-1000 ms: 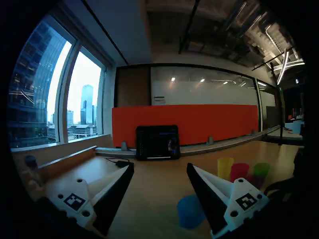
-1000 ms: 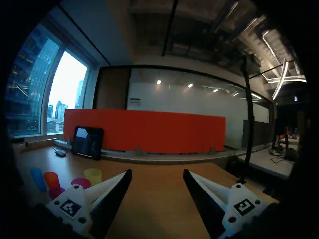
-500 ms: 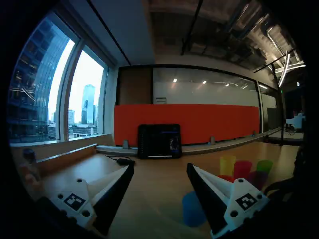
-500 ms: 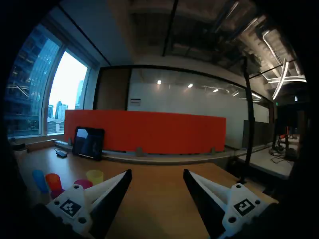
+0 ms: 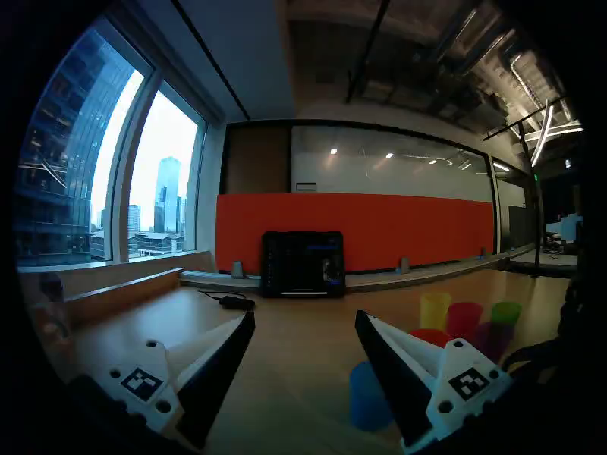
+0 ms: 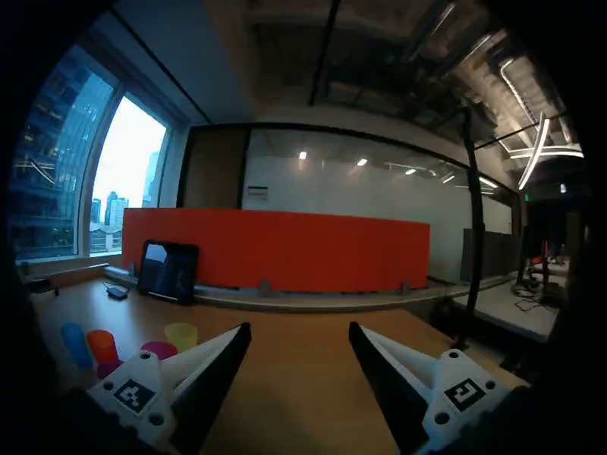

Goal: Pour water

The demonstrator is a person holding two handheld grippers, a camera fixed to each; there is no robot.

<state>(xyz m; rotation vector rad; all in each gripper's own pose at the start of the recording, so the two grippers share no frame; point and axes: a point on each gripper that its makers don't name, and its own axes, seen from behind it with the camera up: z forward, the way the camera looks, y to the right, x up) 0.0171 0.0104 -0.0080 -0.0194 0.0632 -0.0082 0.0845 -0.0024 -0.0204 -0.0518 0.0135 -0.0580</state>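
In the left gripper view, the left gripper [image 5: 303,315] had its fingers spread wide, gripping nothing. A blue cup [image 5: 368,394] stood at lower right, partly behind one finger. A yellow cup [image 5: 435,309], red cup [image 5: 464,318] and green cup [image 5: 504,313] stood at mid-right, contents not discernible. In the right gripper view, the right gripper [image 6: 299,327] was likewise spread and empty above the wooden table [image 6: 303,394].

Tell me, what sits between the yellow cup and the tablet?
Only bare wooden table between the yellow cup and the tablet, as the right gripper view shows.
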